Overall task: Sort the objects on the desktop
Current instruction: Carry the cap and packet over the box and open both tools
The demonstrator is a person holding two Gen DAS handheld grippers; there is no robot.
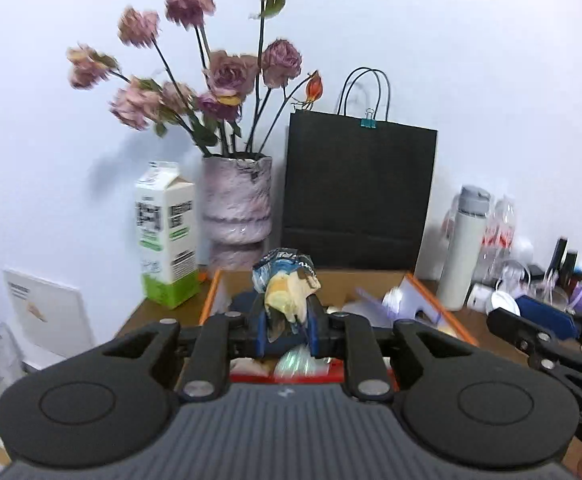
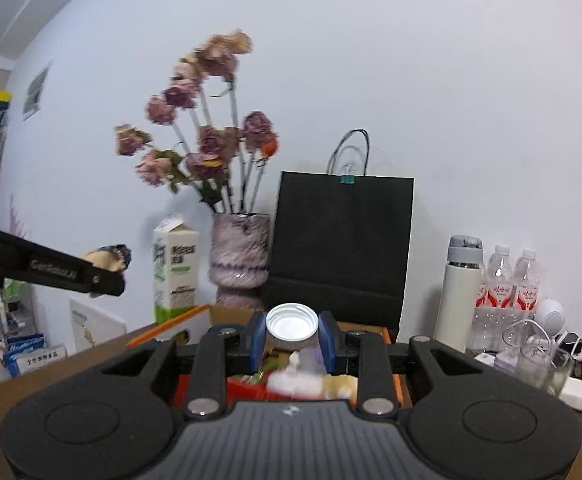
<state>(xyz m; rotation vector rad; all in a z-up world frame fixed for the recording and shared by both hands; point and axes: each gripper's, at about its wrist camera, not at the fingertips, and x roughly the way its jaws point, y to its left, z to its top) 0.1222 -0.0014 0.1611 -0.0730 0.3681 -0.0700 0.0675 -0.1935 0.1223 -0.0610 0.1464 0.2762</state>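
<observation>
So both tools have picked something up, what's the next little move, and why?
Probably lower the left tool and let its crumpled wrapper drop into the cardboard box. That tool is shut on the wrapper right above the open box, while the right tool holds a metal lid there too.

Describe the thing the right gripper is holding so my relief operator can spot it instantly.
Start at the tall black paper bag against the wall, then drop to the open cardboard box in front of it. Above the box, the right gripper clamps a round white jar lid between blue fingers; nothing else nearby is a ridged white disc.
</observation>
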